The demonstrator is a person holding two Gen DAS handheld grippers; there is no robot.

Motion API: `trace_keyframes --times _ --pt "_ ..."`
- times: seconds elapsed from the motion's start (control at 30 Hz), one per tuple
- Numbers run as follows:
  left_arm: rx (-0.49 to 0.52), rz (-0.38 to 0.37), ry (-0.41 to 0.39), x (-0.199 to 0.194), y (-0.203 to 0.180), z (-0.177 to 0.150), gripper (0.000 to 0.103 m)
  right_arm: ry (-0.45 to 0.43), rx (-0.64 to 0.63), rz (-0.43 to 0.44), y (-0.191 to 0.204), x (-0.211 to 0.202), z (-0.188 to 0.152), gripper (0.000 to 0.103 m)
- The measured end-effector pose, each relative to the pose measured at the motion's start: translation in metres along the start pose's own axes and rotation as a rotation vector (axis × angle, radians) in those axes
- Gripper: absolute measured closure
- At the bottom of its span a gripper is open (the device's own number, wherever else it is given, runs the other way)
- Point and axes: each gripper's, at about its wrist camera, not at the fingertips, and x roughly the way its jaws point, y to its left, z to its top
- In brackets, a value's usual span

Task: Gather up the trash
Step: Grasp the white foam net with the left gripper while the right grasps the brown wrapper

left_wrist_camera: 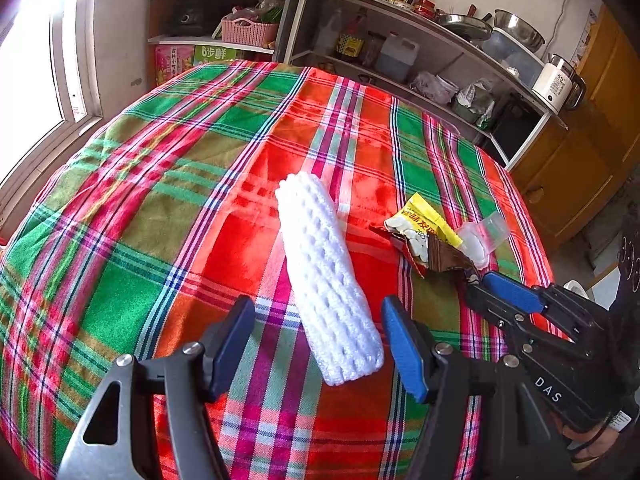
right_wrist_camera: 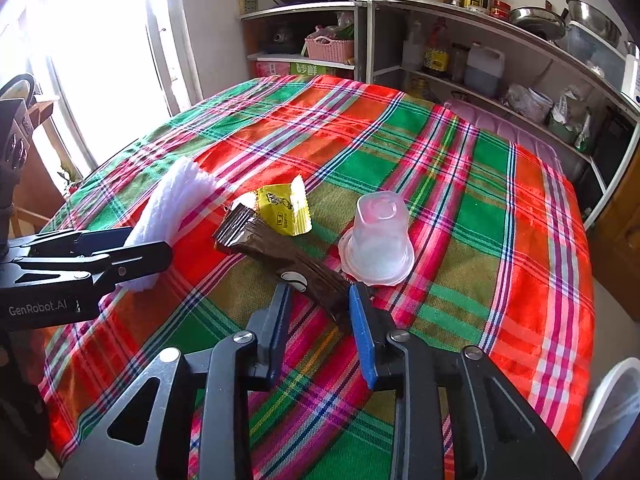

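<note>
Brown wrapper (right_wrist_camera: 280,258) clamped in right claw (right_wrist_camera: 320,300); left claw (left_wrist_camera: 318,332) apart, straddling foam net (left_wrist_camera: 324,276), both angled down.

The right gripper (left_wrist_camera: 476,280), seen from the left wrist view, carries the white letters "DAS" on its black body. In the right wrist view the left gripper (right_wrist_camera: 160,256) shows "GenRobot.AI" in pale letters along its black side.

A green carton (left_wrist_camera: 214,55) on the lower shelf beyond the far edge of the table reads "6步鲜". The pink carton (left_wrist_camera: 173,62) beside it bears Chinese print too small to read.

The yellow wrapper (left_wrist_camera: 426,216) has red Chinese characters, not legible. The white kettle (left_wrist_camera: 554,86) shows "55" on its label.
</note>
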Motion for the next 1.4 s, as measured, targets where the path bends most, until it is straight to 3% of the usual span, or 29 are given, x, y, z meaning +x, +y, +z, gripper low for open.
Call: trace_keyframes --times 0.07,0.2,0.33,0.5,0.53,0.6,0.63,0.67,1.0,1.13,1.4 --pt "-0.007 -0.004 -0.004 -0.001 0.002 0.0 0.039 0.001 0.008 0.01 0.0 0.0 -0.002 0.08" --pt "-0.015 -0.009 -0.007 -0.002 0.006 -0.001 0.056 -0.003 0.027 0.014 -0.001 -0.003 -0.005 0.095" --pt "-0.031 -0.029 -0.001 -0.003 0.01 -0.003 0.069 -0.004 0.044 0.026 -0.003 -0.007 -0.009 0.096" --pt "-0.012 -0.019 -0.01 -0.009 0.007 -0.006 0.07 -0.021 0.02 0.093 0.003 -0.018 -0.01 0.096" --pt "-0.014 -0.018 -0.005 -0.008 0.008 -0.007 0.07 -0.042 0.006 0.075 0.005 -0.022 -0.008 0.095" --pt "-0.023 -0.029 -0.004 -0.006 0.01 -0.007 0.07 -0.057 -0.02 0.049 0.007 -0.024 -0.003 0.082" --pt "-0.025 -0.03 -0.004 -0.006 0.01 -0.007 0.07 -0.06 -0.024 0.043 0.007 -0.022 -0.001 0.067" --pt "-0.024 -0.031 -0.004 -0.006 0.01 -0.007 0.07 -0.063 -0.025 0.037 0.007 -0.02 0.001 0.059" --pt "-0.007 -0.025 -0.012 -0.003 0.008 -0.005 0.07 0.01 -0.038 0.073 0.002 0.013 0.015 0.059" --pt "-0.006 -0.024 -0.016 -0.003 0.008 -0.006 0.07 0.004 -0.038 0.09 0.004 0.011 0.011 0.076" --pt "0.011 -0.025 -0.017 -0.006 0.005 -0.01 0.072 -0.014 -0.022 0.091 0.007 -0.001 -0.001 0.09"
